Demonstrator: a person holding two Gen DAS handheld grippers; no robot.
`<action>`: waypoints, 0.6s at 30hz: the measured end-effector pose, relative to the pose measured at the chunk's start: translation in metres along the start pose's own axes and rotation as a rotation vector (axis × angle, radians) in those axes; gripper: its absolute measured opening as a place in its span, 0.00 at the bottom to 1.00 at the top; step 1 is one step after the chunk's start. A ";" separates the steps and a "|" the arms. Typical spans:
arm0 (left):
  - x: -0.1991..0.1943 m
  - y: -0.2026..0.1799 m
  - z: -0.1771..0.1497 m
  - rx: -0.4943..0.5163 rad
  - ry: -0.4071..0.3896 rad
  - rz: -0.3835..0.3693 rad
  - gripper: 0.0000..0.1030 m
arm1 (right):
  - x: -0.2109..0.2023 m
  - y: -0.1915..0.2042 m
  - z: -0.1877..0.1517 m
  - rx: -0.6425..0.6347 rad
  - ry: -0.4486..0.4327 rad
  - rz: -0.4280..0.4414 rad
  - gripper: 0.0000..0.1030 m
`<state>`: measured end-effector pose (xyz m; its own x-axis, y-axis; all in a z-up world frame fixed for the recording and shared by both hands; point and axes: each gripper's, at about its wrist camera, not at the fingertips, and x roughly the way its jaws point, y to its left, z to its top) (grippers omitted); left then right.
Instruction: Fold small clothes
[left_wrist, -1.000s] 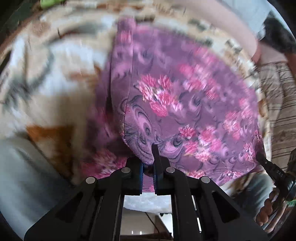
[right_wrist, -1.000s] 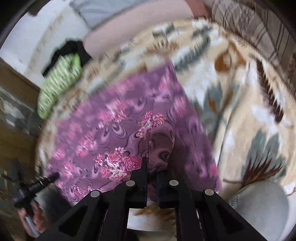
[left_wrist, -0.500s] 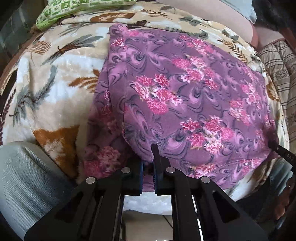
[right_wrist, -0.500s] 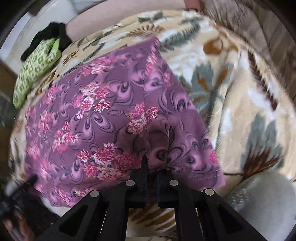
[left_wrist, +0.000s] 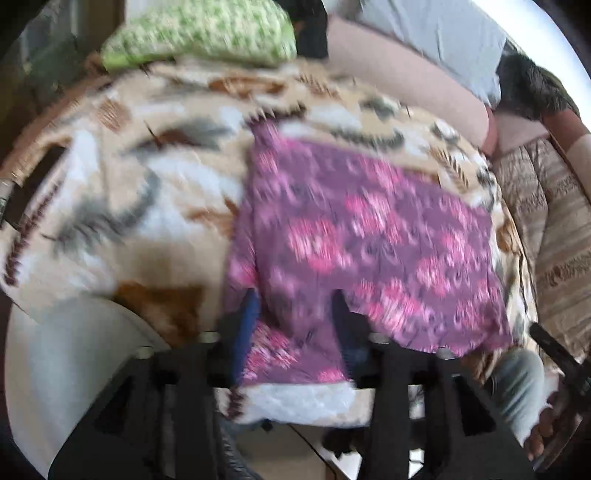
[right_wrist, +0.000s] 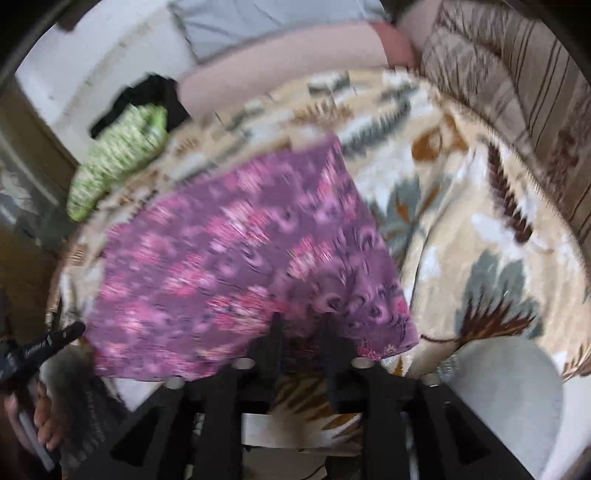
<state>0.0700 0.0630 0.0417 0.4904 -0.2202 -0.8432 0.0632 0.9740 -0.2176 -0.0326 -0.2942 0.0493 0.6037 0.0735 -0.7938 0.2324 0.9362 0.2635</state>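
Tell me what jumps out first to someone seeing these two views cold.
The purple floral cloth dominates both views, spread flat on a cream leaf-patterned blanket. Both pairs of tongs stand open at its near edge: the left tongs straddle a bit of the hem, the right tongs sit at the opposite corner. A green patterned bundle lies at the blanket's far end.

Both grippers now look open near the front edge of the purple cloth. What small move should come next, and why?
Probably draw both back off the cloth. The left hand-held gripper and the right hand-held gripper stand with jaws apart and hold nothing. The purple flowered cloth lies on the blanket in a folded rectangle. Blur hides any wrinkles.
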 end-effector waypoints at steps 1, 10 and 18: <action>-0.001 0.000 0.005 -0.008 -0.011 -0.006 0.58 | -0.010 0.007 0.003 -0.012 -0.038 0.001 0.69; 0.043 0.029 0.028 -0.089 0.116 0.024 0.58 | -0.011 0.088 0.041 -0.111 -0.059 0.191 0.75; 0.069 0.052 0.009 -0.201 0.197 -0.051 0.57 | 0.021 0.170 0.074 -0.190 -0.024 0.354 0.75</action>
<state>0.1155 0.0992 -0.0236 0.3118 -0.2942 -0.9035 -0.0999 0.9354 -0.3391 0.0761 -0.1585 0.1179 0.6390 0.3973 -0.6586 -0.1373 0.9014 0.4106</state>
